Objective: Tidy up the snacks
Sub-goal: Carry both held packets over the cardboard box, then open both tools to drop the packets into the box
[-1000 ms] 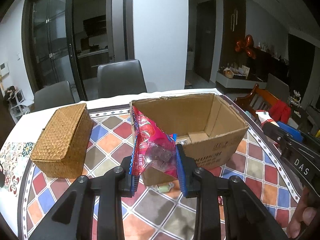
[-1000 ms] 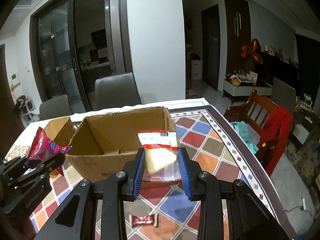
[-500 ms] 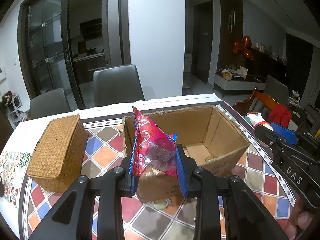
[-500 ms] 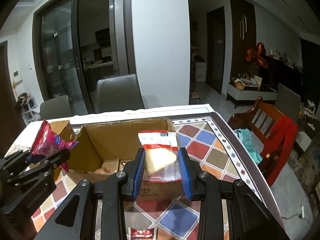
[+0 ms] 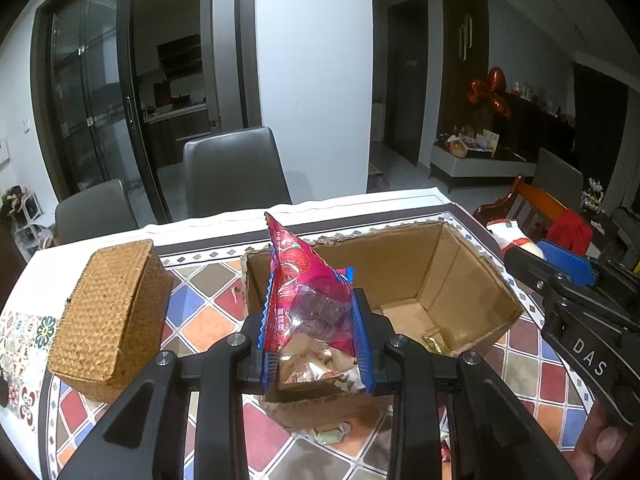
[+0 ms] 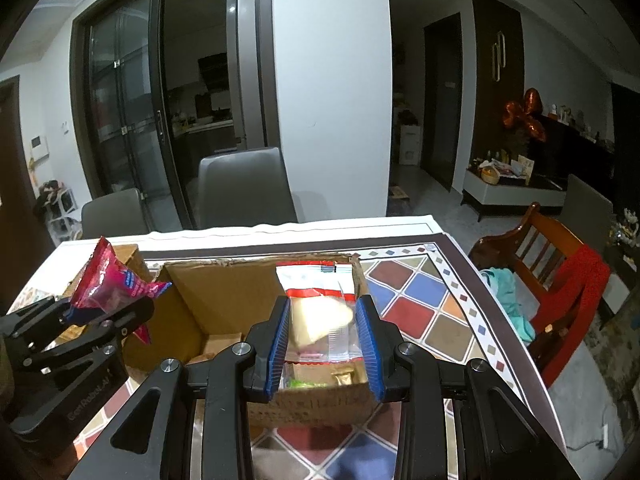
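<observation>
Left gripper (image 5: 314, 344) clamped on pink candy bag (image 5: 308, 300), right gripper (image 6: 323, 344) on clear pastry packet (image 6: 320, 312), both above cardboard box (image 5: 460, 276).

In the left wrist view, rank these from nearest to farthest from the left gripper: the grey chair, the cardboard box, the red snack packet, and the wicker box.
1. Red snack packet: clamped in the left gripper.
2. Cardboard box: directly beneath and ahead of the fingers.
3. Wicker box: off to the left on the table.
4. Grey chair: behind the table's far edge.

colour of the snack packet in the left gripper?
Pink-red crinkly plastic snack packet with a clear window, shut in the left gripper; clearest in left wrist view.
</observation>
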Demonstrator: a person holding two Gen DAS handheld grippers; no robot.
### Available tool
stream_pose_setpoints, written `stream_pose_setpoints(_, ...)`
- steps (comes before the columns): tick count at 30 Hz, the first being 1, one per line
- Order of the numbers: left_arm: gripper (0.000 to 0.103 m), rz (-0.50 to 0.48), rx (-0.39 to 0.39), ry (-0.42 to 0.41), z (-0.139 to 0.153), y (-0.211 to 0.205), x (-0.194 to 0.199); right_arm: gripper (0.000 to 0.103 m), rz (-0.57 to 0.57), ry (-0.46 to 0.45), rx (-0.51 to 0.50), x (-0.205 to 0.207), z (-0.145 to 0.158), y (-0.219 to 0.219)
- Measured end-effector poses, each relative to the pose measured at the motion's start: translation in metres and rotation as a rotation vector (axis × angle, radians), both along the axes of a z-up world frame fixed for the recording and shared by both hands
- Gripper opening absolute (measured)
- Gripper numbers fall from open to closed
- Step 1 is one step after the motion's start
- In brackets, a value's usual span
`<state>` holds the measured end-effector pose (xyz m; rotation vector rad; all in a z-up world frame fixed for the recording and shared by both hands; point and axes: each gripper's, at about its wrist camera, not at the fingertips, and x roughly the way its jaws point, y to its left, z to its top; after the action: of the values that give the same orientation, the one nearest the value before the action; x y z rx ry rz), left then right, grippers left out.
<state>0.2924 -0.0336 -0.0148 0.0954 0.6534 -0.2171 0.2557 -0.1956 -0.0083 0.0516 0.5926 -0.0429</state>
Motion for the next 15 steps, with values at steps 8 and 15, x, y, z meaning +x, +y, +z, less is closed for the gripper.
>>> stream_pose_setpoints(8, 0.032, -0.002, 0.01, 0.027, -0.012, -0.003, 0.015, 0.034, 0.012, 0.025, 0.009, 0.017, -0.01, 0.0)
stream_pose_setpoints(15, 0.034, -0.002, 0.019, 0.045, -0.021, -0.003, 0.022, 0.035, 0.033, 0.058, 0.012, 0.031, -0.019, 0.004)
